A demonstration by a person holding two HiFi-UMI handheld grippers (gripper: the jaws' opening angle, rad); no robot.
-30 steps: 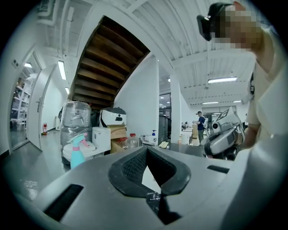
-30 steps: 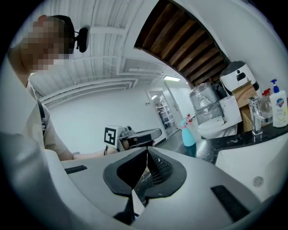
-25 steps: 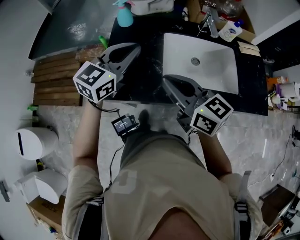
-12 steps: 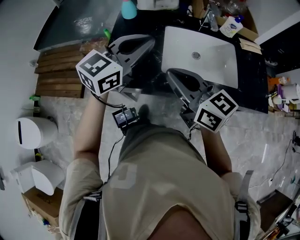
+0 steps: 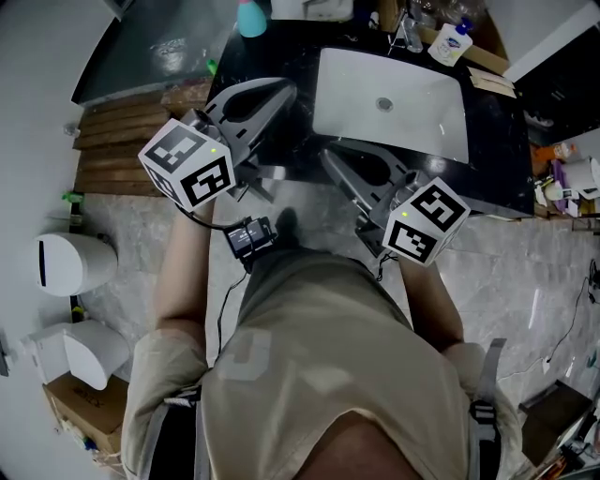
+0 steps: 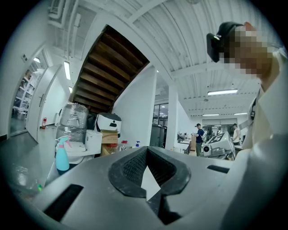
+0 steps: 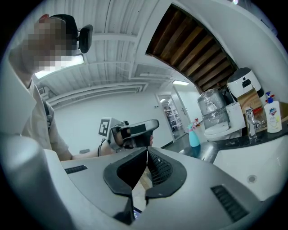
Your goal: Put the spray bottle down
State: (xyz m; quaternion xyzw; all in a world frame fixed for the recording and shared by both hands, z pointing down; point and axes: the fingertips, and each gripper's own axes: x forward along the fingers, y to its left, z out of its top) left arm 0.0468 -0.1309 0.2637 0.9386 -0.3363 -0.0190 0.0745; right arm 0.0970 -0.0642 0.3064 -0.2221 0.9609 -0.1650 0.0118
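Spray bottle: light teal plastic spray bottle (image 5: 249,17) with a pink trigger, standing upright on the black stone tabletop (image 5: 292,49). It is at the far left of the tabletop, left of the white rectangular sink basin (image 5: 427,117). Long axis vertical, base on the tabletop, spray head at the top. In the left gripper view the bottle (image 6: 62,155) shows its pink trigger on the right side of the neck, so the head faces right in that view. It is too small to give the nozzle line more exactly.

Left tool (image 5: 281,89): jaws together, with the dark pads meeting at the tips and nothing between them (image 6: 146,151). It is held level over the near left part of the tabletop, pointing toward the far side. The bottle is well apart from it, farther off and slightly left.

Right tool (image 5: 328,156): jaws together at the tips, nothing clamped (image 7: 146,151). It sits near the front edge of the tabletop, just near of the sink. In its own view the bottle (image 7: 194,137) stands free and upright, far behind the jaws.

Neither tool touches the bottle (it rests on its own base).

Also noted: a white soap bottle with a blue cap (image 5: 452,42) at the far right behind the sink. A slatted brown wooden floor mat (image 5: 112,150) lies left of the tabletop.
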